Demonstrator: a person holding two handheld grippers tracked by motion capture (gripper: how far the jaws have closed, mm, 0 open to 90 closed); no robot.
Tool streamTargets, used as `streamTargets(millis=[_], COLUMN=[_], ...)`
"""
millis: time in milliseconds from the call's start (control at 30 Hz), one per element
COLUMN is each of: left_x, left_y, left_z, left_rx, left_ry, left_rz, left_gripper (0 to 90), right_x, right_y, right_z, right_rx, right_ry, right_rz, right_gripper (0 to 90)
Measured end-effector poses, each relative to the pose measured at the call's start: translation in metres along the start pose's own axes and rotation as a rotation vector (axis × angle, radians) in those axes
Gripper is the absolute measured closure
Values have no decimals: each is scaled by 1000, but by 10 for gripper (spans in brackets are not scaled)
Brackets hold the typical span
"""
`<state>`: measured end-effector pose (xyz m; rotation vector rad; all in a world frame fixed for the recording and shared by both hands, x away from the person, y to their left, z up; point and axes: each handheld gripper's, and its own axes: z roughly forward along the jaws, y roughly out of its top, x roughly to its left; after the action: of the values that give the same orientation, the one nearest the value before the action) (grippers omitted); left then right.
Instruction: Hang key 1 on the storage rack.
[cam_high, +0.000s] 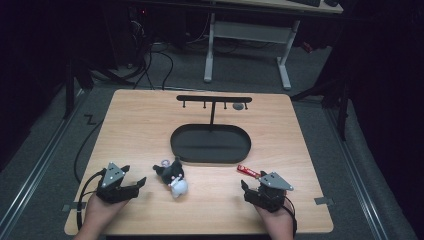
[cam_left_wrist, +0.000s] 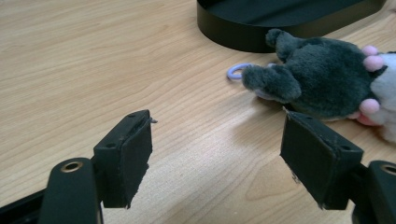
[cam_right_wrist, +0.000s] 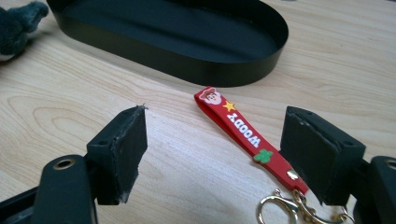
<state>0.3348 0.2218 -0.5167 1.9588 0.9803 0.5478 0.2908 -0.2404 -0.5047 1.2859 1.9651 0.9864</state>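
Observation:
A grey and white plush toy (cam_high: 174, 177) with a lilac ring (cam_left_wrist: 236, 71) lies on the table's near middle. My left gripper (cam_high: 131, 181) rests at the near left, open, with bare wood between its pads; the plush toy (cam_left_wrist: 322, 81) lies just beyond its right pad (cam_left_wrist: 317, 156). A red strap keychain (cam_high: 248, 171) lies at the near right. My right gripper (cam_high: 243, 187) stands open just behind it. In the right gripper view the red strap (cam_right_wrist: 245, 135) with its gold clasp (cam_right_wrist: 280, 205) runs toward the right pad (cam_right_wrist: 320, 151).
A black oval tray (cam_high: 210, 143) sits mid-table, with a black T-shaped hook stand (cam_high: 214, 100) rising from its far side. The tray's wall (cam_right_wrist: 187, 65) is close ahead of the right gripper. A white desk frame (cam_high: 247, 45) stands beyond the table.

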Motion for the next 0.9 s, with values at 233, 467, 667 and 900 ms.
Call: streamTargets(millis=[233, 467, 667, 900], left_x=[-3, -7, -6, -8], left_y=[1, 1, 0, 0], left_z=[3, 6, 4, 6], left_rx=[0, 11, 8, 14], left_ry=[-2, -6, -3, -8], left_rz=[23, 52, 59, 68], left_gripper=[266, 262, 260, 260], right_x=[-3, -8, -9, -9], right_y=[-4, -8, -7, -7], right_z=[3, -1, 0, 0], right_rx=[18, 22, 32, 36], right_ry=[17, 23, 45, 57], right_rz=[9, 34, 58, 57], right_gripper=[221, 212, 209, 180])
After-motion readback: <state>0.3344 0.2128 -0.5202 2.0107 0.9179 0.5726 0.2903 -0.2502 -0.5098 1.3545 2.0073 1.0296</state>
